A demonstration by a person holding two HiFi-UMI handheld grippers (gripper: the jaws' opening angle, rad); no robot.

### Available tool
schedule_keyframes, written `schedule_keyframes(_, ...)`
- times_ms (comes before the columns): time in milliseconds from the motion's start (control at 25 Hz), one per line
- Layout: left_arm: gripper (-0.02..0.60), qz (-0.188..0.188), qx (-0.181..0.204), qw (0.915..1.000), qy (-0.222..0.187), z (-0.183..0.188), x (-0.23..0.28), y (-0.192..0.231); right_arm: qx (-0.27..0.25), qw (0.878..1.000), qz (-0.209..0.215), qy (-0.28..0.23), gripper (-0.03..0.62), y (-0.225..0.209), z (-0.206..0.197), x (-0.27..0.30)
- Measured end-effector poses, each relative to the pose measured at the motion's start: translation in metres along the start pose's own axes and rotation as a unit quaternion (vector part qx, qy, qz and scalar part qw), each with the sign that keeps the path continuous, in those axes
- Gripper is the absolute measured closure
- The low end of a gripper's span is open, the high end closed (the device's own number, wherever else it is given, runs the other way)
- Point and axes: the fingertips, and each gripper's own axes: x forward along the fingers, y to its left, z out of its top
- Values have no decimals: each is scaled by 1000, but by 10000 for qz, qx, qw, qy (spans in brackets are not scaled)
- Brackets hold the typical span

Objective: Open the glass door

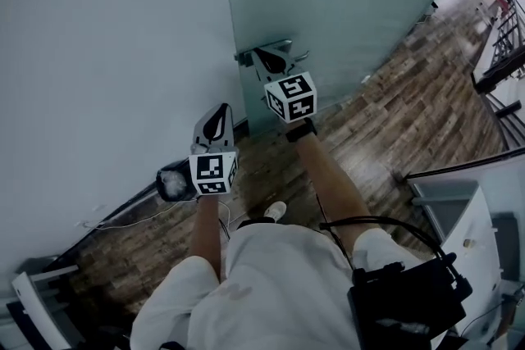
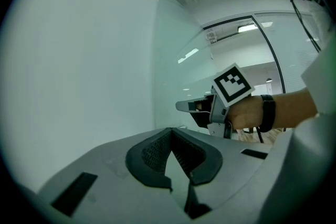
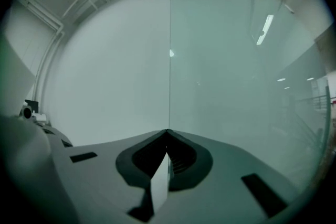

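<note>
The glass door [image 1: 344,4] stands to the right of a pale frosted wall [image 1: 107,53], and their seam runs straight up in the right gripper view. A grey metal handle [image 1: 261,50] sits at the door's near edge. My right gripper [image 1: 271,61] is shut, its tips at that handle and against the glass [image 3: 236,86]. No object shows between its pads [image 3: 168,132]. In the left gripper view the handle [image 2: 188,106] sticks out to the left of the right gripper. My left gripper [image 1: 216,120] is shut and empty, held lower left, close to the wall.
Wooden floor [image 1: 410,119] spreads beyond the door. A dark railing [image 1: 500,53] runs at the far right and white furniture [image 1: 459,217] stands at the right. A black pack [image 1: 406,299] hangs at the person's waist. A cable [image 1: 123,213] lies along the wall's foot.
</note>
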Motion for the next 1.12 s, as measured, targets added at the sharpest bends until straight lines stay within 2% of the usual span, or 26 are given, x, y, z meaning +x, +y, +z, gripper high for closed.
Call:
schedule_keyframes(160,578,-454,-84,9988,-131,12,22,-28,171,9991,-350,-167,594,-12,-4,-49)
schedule_keyframes(320,580,-1085,-278,9932,-328,27,47,-84,265,9959,-828,-257,594,-35,-11,-117)
schedule_keyframes(480,580,-1847,-244,9813,-480,50,54,-174,384,9838,-1723,-323,594,-71,-15,-221)
schedule_keyframes(600,578,-2358,-196,9700,-558,68,41,-241,545,9643,-2570,-339,594,-92,-16,-311)
schedule_keyframes(720,578,-2994,-178,9520,-610,75,41,-311,744,9374,-3377,-410,594,-118,-26,-392)
schedule_keyframes(840,580,-3757,-92,9243,-662,74,43,-389,696,9085,-4098,-424,594,-142,-43,-462)
schedule_keyframes(1000,581,-4427,-466,8915,-837,96,24,-459,682,8712,-4839,-471,594,-146,-47,-544)
schedule_keyframes(1040,581,-4564,-481,8841,-883,101,18,-473,636,8633,-4983,-479,594,-145,-45,-560)
schedule_keyframes(1120,581,-4805,-268,8713,-964,104,10,-503,471,8454,-5298,-486,594,-143,-42,-591)
